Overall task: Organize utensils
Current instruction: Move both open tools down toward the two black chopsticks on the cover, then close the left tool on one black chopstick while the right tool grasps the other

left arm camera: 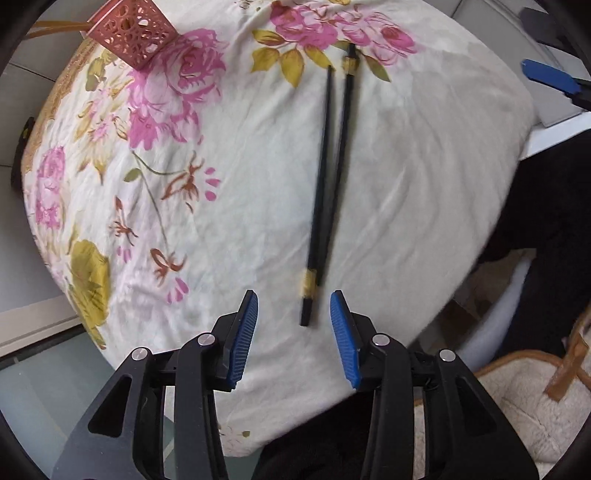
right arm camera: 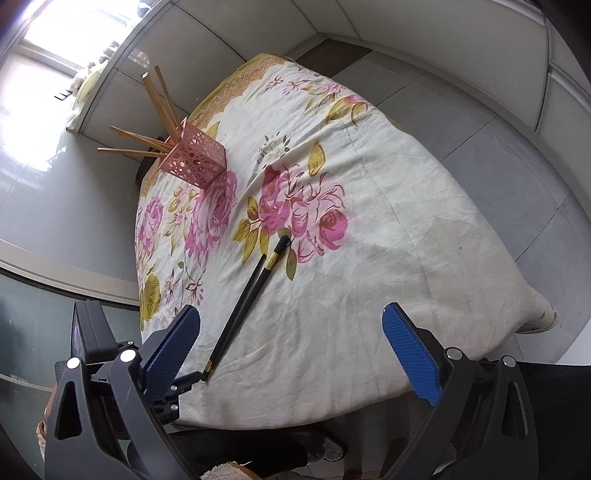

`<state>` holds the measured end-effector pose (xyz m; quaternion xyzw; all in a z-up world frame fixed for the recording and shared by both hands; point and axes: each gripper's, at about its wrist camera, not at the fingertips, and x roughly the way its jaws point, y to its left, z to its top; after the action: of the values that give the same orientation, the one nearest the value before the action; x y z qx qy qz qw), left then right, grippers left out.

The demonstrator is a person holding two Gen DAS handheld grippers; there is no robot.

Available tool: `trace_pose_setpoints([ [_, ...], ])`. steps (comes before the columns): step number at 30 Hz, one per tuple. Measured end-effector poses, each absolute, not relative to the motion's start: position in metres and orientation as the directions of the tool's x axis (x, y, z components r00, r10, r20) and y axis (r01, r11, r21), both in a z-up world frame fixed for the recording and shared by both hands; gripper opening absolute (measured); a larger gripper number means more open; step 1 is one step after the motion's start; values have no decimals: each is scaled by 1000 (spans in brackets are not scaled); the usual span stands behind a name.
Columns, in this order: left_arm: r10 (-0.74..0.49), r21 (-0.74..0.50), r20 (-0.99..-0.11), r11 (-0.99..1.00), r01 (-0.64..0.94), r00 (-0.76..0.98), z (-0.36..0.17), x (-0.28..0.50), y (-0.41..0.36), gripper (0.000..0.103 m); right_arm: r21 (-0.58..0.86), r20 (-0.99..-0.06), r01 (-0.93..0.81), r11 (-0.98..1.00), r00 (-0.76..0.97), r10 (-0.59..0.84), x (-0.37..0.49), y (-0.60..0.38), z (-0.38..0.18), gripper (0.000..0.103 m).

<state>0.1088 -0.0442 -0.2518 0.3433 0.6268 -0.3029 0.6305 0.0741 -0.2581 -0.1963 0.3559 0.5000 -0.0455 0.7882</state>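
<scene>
Blue pads of my left gripper [left arm camera: 293, 304] are hanging part-open above the near ends of the black chopsticks [left arm camera: 327, 184], gripping nothing. My right gripper [right arm camera: 291, 325] is waiting wide open, empty. Both sticks are lying crossed on the floral cloth [left arm camera: 424, 184], well apart from the pink holder [left arm camera: 133, 35]. Closing here, I'm risking pinching only one stick, or snagging cloth.

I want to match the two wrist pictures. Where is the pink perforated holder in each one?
Left wrist view: the pink perforated holder sits at the top left, on the floral cloth, far from the black chopsticks.
Right wrist view: the holder is in the upper left, with wooden chopsticks sticking out of it.
Shared landmark: the big pink rose print right beside the holder.
</scene>
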Motion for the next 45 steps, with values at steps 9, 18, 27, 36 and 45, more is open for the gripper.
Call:
trace_pose_setpoints([
  [9, 87, 24, -995, 685, 728, -49, -283, 147, -9, 51, 498, -831, 407, 766, 477, 287, 83, -247, -197, 96],
  [18, -91, -63, -996, 758, 649, 9, -236, 179, -2, 57, 465, -847, 427, 775, 469, 250, 94, -255, -199, 96],
  [27, -80, 44, -987, 692, 721, 138, -215, 176, -56, 55, 375, -896, 451, 810, 400, 192, 137, -251, -215, 91],
  [36, -3, 179, -979, 483, 857, 206, -257, 169, -134, 27, 434, -901, 577, 692, 295, 319, 158, -267, -254, 45],
  [45, -8, 114, -991, 480, 870, 135, -267, 163, -126, 0, 426, -905, 573, 700, 276, 325, 161, -269, -255, 59],
])
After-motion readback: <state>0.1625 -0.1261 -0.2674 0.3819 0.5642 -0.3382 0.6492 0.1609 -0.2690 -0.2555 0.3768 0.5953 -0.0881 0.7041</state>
